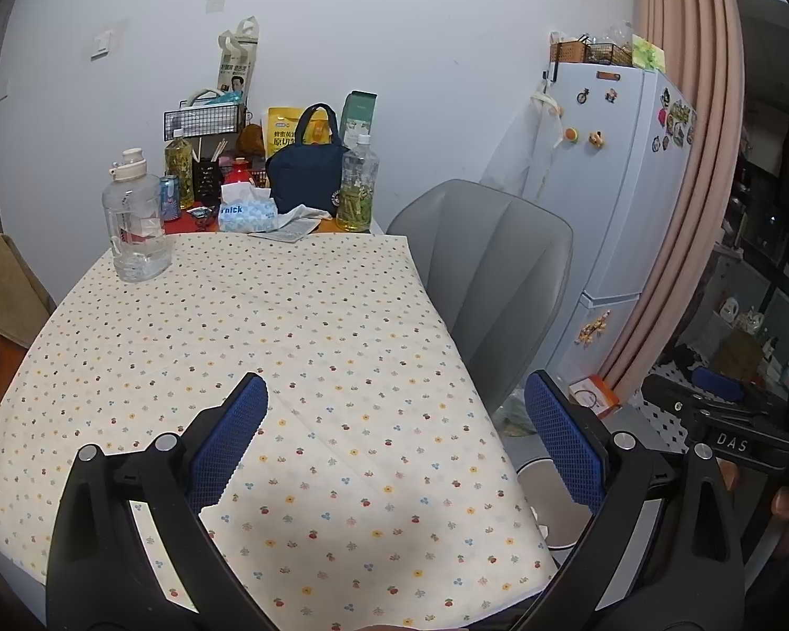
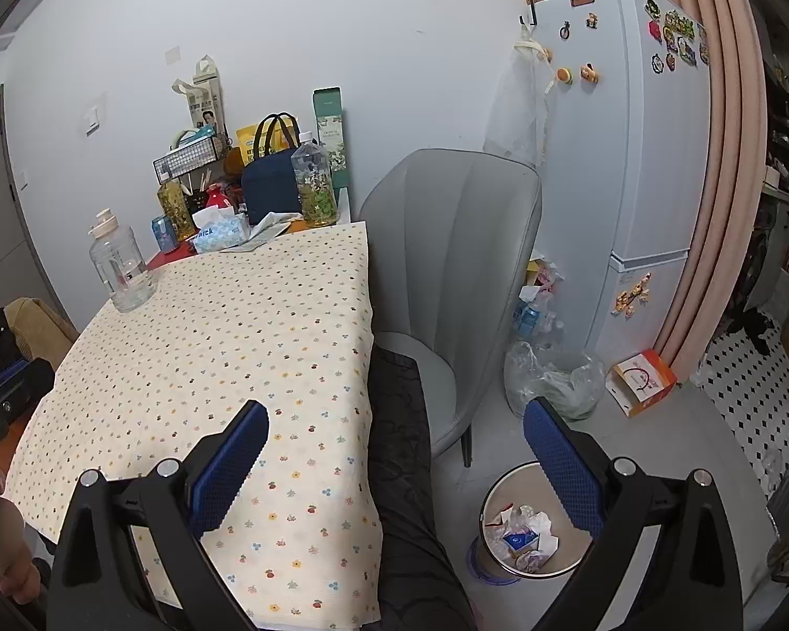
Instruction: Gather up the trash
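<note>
Round white trash bin (image 2: 505, 478) upright on the floor beside the grey chair (image 2: 463, 242), mouth facing up, crumpled paper and wrappers (image 2: 521, 533) inside, left hand-held gripper (image 1: 394, 394) and right hand-held gripper (image 2: 394, 415) both spread wide, empty, over the floral-clothed surface (image 1: 268, 315)

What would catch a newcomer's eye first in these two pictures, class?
The flower-dotted tablecloth fills the middle, its near part bare. At its far end stands a cluster: clear water jug, tissue pack, navy lunch bag. On the floor beside the grey chair, a bin holds crumpled trash.
</note>
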A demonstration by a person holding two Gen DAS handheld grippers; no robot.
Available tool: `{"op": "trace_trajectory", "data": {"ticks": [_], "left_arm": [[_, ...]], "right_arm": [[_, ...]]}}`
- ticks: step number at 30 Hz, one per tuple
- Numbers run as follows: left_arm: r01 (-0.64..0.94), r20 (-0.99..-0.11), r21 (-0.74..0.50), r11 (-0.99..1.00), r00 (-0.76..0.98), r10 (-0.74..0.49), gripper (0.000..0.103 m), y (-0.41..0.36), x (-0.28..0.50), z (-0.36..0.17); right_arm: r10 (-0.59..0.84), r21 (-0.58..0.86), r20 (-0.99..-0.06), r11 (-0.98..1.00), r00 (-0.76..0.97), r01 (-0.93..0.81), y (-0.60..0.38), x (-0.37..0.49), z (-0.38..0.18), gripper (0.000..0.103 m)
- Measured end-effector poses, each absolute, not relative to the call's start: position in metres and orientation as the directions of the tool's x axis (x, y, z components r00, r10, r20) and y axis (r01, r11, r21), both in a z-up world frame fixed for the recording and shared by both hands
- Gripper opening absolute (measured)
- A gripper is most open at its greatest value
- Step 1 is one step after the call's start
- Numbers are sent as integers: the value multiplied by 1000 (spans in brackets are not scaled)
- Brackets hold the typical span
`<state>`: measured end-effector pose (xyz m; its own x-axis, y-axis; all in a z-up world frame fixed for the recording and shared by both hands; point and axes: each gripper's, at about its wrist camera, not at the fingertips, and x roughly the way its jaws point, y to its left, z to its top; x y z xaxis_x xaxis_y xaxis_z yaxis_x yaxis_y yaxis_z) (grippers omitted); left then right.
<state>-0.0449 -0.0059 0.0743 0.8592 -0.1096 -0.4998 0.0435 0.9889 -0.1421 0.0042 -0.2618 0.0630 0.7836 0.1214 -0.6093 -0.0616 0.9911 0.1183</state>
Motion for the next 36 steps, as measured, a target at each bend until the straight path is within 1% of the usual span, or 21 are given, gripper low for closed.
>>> {"op": "trace_trajectory", "data": {"ticks": [7, 18, 36], "left_arm": [[45, -509, -142, 989, 853, -112, 97, -7, -44, 73], [57, -497, -149, 987, 859, -125, 97, -9, -46, 73], [62, -515, -168, 984, 845, -141, 97, -7, -44, 70]], "right_arm": [[127, 125, -612, 990, 781, -63, -262, 4, 63, 95], [133, 131, -614, 989, 778, -66, -260, 5, 62, 95], [132, 130, -623, 989, 771, -64, -257, 6, 58, 95]]}}
